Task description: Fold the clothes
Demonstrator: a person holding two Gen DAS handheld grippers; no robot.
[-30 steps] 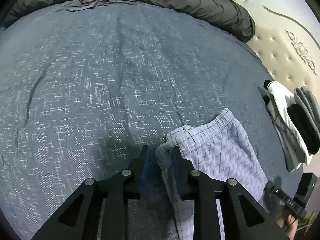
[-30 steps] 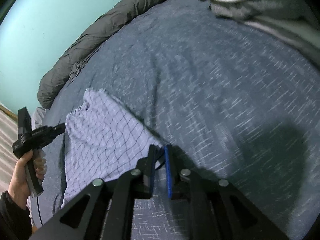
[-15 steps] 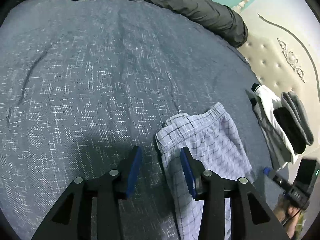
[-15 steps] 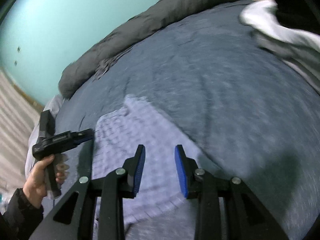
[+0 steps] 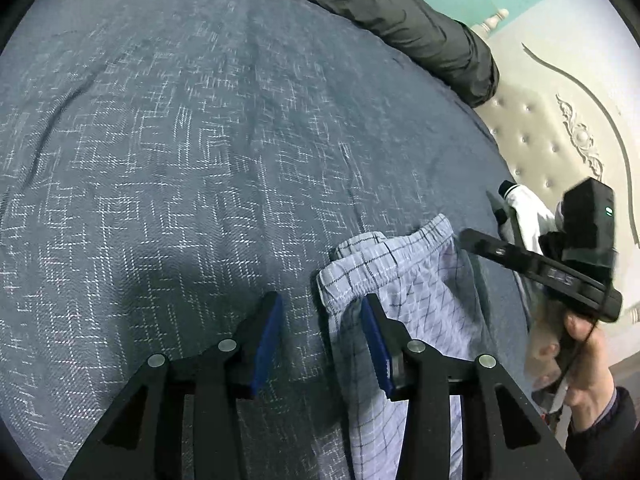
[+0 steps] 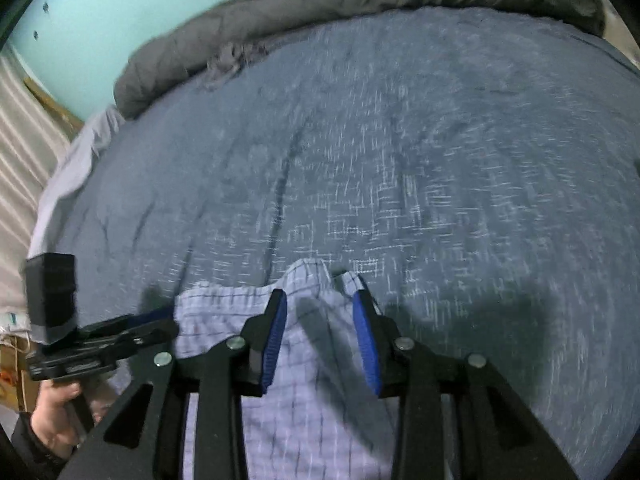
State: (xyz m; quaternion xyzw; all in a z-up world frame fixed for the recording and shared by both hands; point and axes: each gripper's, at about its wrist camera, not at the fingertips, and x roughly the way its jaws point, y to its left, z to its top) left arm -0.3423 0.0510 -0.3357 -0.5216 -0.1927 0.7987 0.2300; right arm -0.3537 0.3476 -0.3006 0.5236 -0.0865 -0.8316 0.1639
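The light-blue checked cotton trousers [image 5: 404, 292] lie folded on the dark blue woven bedspread [image 5: 200, 160], running lengthwise toward the person — both the left gripper [image 5: 322, 336] and the right gripper [image 6: 320, 334] hover spread wide and empty, the right directly above the waistband end, the left just beside its edge.

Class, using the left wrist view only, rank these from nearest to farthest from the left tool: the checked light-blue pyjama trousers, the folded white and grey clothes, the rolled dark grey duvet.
1. Checked light-blue pyjama trousers: on the blue bedspread, right at the open left tool.
2. Folded white and grey clothes: farther right, by the headboard.
3. Rolled dark grey duvet: along the far edge.
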